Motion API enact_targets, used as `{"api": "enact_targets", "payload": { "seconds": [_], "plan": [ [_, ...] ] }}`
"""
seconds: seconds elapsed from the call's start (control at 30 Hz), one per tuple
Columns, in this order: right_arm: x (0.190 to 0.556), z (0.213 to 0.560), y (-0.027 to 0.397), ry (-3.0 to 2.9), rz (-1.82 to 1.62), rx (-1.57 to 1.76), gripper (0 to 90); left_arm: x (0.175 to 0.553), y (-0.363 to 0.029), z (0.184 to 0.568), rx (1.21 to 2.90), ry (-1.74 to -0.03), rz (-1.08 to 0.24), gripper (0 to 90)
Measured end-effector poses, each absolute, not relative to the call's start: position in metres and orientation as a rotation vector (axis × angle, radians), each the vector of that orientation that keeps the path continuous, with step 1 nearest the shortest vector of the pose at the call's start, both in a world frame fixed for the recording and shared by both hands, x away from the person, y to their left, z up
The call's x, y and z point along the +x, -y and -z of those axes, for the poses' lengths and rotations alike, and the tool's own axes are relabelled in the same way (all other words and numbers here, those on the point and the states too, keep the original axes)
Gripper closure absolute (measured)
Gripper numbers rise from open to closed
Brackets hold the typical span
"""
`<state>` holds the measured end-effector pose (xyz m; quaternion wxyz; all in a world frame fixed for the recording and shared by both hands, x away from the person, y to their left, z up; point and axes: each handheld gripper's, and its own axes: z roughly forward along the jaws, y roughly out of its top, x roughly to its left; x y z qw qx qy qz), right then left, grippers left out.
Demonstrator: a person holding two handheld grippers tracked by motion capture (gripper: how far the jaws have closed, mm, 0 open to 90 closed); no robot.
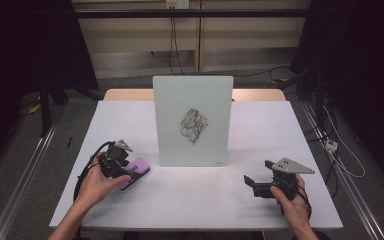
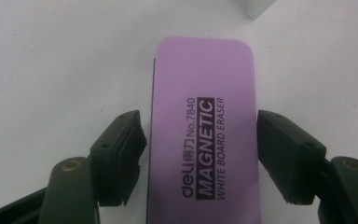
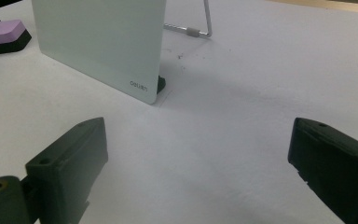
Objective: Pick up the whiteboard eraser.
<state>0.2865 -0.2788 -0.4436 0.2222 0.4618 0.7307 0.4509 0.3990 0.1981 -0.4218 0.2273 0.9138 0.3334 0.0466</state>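
A purple whiteboard eraser (image 1: 136,170) printed "MAGNETIC WHITE BOARD ERASER" lies flat on the white table, left of an upright whiteboard (image 1: 192,100). My left gripper (image 1: 129,172) reaches over it. In the left gripper view the eraser (image 2: 203,116) runs between the jaws of the left gripper (image 2: 200,140), whose pads (image 2: 279,149) sit against its two long sides. A black scribble (image 1: 194,125) marks the board's face. My right gripper (image 1: 256,172) rests at the front right, open, with bare table between the jaws of the right gripper (image 3: 198,154).
The whiteboard (image 3: 98,42) stands on a wire stand (image 3: 200,28) at the middle of the table (image 1: 260,130). In the right gripper view the eraser (image 3: 2,30) appears at the far left. Dark floor, rails and cables surround the table.
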Motion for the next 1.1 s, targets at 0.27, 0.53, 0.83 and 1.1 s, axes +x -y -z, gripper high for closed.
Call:
{"api": "enact_targets", "payload": {
  "seconds": [0.27,0.53,0.83,1.1],
  "plan": [
    [0.2873,0.4444,0.2782,-2.027,-1.242,1.278,4.5,0.4005,-0.1938,0.425,2.526,-0.914,-0.117,35.4],
    [0.2874,0.4447,0.2778,-2.031,-1.239,1.282,4.5,0.4005,-0.194,0.4249,2.536,-0.912,-0.114,40.6],
    [0.2873,0.4447,0.2779,-2.036,-1.238,1.279,4.5,0.4003,-0.1943,0.4261,2.558,-0.925,-0.098,40.1],
    [0.2873,0.4447,0.2777,-2.038,-1.236,1.281,4.6,0.4,-0.1953,0.4253,2.562,-0.915,-0.118,41.0]
  ]
}}
